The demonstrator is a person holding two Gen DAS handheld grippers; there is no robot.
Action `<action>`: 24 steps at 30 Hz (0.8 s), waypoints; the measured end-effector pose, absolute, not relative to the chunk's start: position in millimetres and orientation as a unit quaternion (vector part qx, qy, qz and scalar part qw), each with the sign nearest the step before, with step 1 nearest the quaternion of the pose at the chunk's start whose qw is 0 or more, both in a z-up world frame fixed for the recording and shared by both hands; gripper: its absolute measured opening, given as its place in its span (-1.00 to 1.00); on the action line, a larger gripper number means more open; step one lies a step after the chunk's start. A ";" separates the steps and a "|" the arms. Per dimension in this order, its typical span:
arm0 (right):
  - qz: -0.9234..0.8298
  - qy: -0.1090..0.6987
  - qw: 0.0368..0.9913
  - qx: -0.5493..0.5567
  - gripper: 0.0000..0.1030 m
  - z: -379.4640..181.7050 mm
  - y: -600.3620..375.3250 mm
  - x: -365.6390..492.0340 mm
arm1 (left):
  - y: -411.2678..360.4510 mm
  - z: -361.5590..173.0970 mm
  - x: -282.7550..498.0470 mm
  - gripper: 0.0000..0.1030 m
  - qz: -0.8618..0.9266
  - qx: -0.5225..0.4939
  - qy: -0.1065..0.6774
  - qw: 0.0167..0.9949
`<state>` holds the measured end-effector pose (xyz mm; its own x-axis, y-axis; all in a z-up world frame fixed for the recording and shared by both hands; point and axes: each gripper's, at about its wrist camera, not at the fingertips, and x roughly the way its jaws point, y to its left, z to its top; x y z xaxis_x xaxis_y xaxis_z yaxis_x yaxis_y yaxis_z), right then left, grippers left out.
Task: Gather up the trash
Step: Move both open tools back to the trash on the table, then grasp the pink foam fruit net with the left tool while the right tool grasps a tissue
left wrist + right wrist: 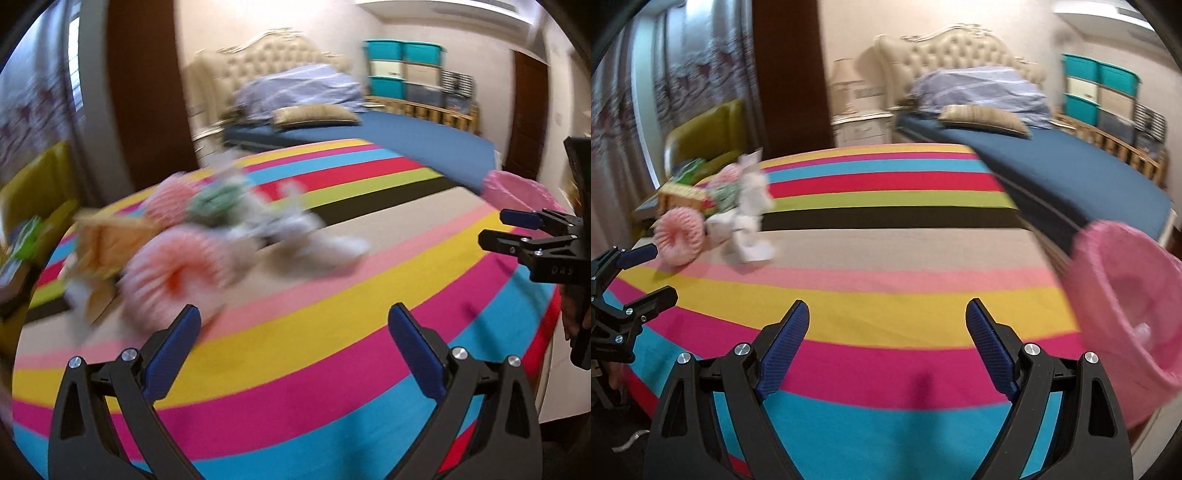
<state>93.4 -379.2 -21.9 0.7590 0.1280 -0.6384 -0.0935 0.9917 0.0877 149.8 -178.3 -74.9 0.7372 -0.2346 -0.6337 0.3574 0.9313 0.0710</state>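
Left wrist: left gripper (293, 325) spread wide, empty, above the striped cover (332, 332). Trash pile (192, 236) near the cover's left edge, blurred.

Right wrist: right gripper (886, 325) likewise released, empty; pink bin (1126, 306) at the right edge. Approach step, I judge; next, reach for the pile.

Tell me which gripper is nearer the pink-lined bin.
Right. The right gripper has the pink-lined bin just off its right side; the left gripper sits farther away, near the trash pile.

A blurred trash heap (727, 210), made of pink ribbed foam nets, crumpled white tissue and a tan carton, lies beyond and left of the fingers; a pink-lined bin (1126, 302) stands right.
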 end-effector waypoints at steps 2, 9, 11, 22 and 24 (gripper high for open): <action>0.075 0.348 0.935 0.011 0.58 -21.8 -358.1 105.0 | -152.6 -75.1 148.1 0.91 -0.133 0.072 0.331 0.931; 0.126 0.372 0.919 -0.042 0.57 -25.4 -293.1 146.7 | -95.6 -79.6 151.4 0.91 -0.067 0.011 0.356 0.932; 0.138 0.379 0.914 -0.052 0.57 -27.9 -277.7 159.8 | -84.8 -82.9 154.8 0.91 -0.061 -0.007 0.367 0.928; 0.162 0.397 0.899 -0.092 0.10 -34.1 -227.8 201.6 | -101.4 -78.8 179.9 0.91 -0.043 -0.004 0.381 0.924; 0.158 0.405 0.896 -0.091 -0.09 -35.7 -228.1 206.7 | -107.5 -75.7 188.1 0.91 -0.034 0.000 0.378 0.925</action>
<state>206.7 -228.1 -35.7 0.6210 0.2100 -0.7552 -0.3577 0.9332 -0.0346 188.1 -107.5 -75.7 0.7123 -0.0631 -0.6991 0.0630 0.9977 -0.0259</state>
